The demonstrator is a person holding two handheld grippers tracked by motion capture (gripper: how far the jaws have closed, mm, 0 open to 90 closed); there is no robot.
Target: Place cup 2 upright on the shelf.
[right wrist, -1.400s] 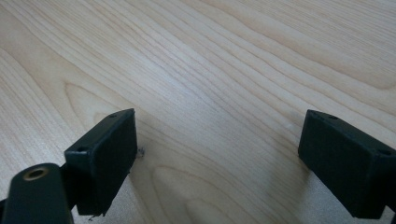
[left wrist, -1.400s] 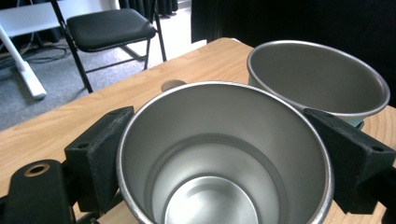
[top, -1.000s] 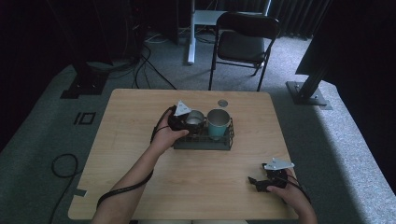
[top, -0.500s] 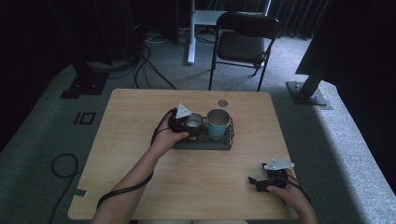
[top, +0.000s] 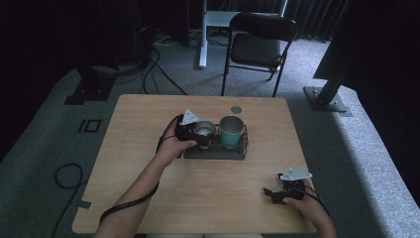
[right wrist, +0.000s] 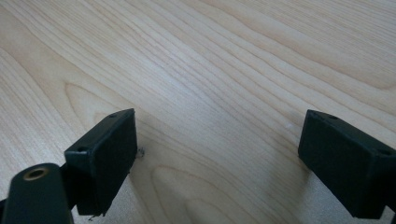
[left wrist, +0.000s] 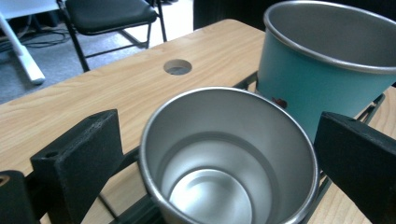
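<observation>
The wooden counter (top: 148, 148) carries a dark wire rack (top: 216, 151) near its middle, with a folding chair (top: 260, 42) beyond the far edge. In the rack stand two upright cups side by side: a teal cup (top: 231, 131) and, on the left gripper's side, a steel cup (top: 203, 130). The left gripper (top: 194, 133) is by far the nearer: the steel cup sits straight between its fingers (left wrist: 79, 161), axis vertical, mouth open upward. Those fingers are spread wide on either side of the rim, with a gap showing at each side, so not yet pinching. The right gripper (top: 277, 194) rests well apart near the counter's front corner, fingers (right wrist: 105, 149) spread over bare wood, holding nothing.
</observation>
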